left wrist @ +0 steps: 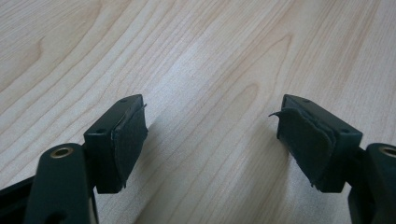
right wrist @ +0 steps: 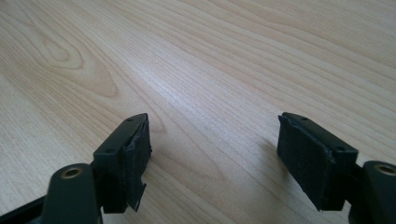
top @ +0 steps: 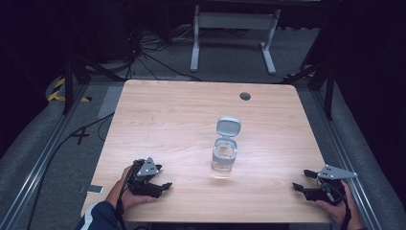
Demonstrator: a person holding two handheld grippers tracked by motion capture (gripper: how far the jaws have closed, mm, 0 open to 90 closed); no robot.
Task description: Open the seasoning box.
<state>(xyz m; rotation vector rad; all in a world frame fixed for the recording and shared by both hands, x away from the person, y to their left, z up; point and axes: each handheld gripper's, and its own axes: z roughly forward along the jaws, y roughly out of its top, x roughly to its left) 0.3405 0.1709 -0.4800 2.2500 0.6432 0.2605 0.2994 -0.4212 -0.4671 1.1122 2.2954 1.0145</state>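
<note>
Two claws rest near table front edge, both spread wide, empty. Clear jar with flip lid open stands upright mid-table. From left claw jar lies at 2 o'clock; from right claw at 10 o'clock. Left looks slightly nearer.

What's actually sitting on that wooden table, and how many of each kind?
Clear container with its flip lid open: 1
Hand-held grippers resting on the table, jaws apart: 2, the left gripper and the right gripper
Total: 3
</note>
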